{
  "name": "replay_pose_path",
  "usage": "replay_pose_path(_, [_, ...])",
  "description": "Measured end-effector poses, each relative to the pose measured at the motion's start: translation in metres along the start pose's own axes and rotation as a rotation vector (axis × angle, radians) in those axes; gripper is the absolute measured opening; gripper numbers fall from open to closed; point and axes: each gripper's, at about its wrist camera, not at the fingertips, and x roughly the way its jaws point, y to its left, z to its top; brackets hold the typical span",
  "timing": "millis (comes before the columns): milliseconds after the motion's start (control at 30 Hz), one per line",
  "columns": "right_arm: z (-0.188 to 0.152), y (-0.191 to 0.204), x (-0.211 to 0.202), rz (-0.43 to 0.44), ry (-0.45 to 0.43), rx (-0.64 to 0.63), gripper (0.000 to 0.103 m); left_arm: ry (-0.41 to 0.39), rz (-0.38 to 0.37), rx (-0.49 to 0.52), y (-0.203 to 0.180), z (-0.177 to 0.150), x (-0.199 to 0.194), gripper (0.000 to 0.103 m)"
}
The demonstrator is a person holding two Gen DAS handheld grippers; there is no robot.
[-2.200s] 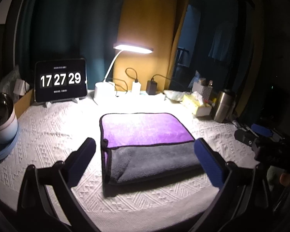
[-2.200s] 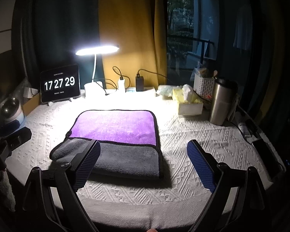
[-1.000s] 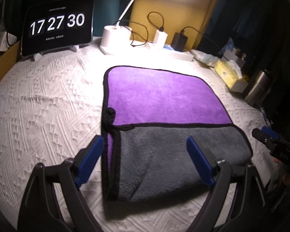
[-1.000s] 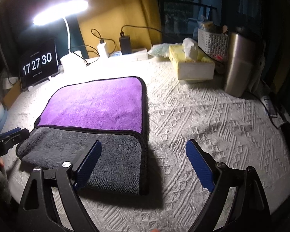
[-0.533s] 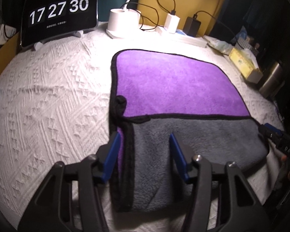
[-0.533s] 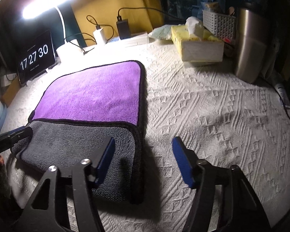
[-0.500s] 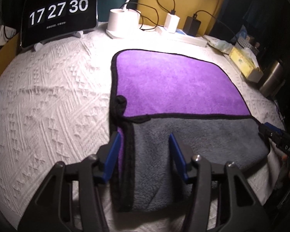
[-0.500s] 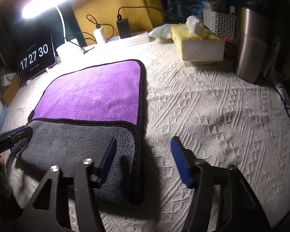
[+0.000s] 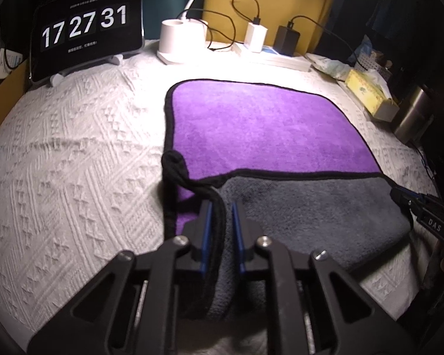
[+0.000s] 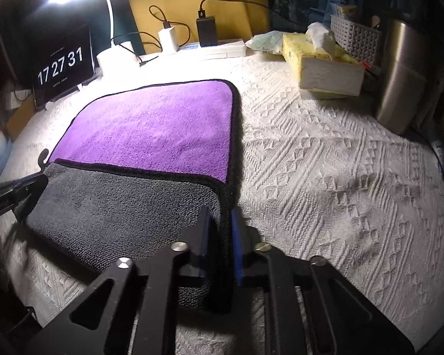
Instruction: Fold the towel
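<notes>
A towel (image 9: 260,130) with a purple face, grey back and black hem lies on the white textured tablecloth. Its near part is folded over, grey side up (image 9: 310,207). My left gripper (image 9: 222,207) is shut on the towel's near left corner, pinching the black hem. My right gripper (image 10: 220,216) is shut on the towel (image 10: 151,130) at its near right corner. Each gripper shows at the edge of the other's view: the right one (image 9: 423,210) and the left one (image 10: 11,192).
At the back stand a clock tablet (image 9: 85,26), a lamp base (image 9: 180,41), chargers and a power strip (image 9: 269,50). A tissue box (image 10: 319,65), a white basket (image 10: 355,38) and a steel tumbler (image 10: 399,77) stand at the right.
Both grippers came down to the towel's near corners and closed from wide open to shut on the hem. The clock went from 17:27:29 to 17:27:31.
</notes>
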Motion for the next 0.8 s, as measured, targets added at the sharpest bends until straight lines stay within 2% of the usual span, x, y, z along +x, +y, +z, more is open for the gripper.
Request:
replay_pose_path(333, [0.006,0.007,-0.025,-0.027,-0.077,-0.022,0.008,-0.06,-0.017,0.005,-0.003,0.0,-0.014,0.013])
replay_pose_path(800, [0.025,0.012,-0.051,-0.047,-0.17,-0.041,0.007,-0.134,-0.028,0.002,-0.005,0.018,-0.034,0.013])
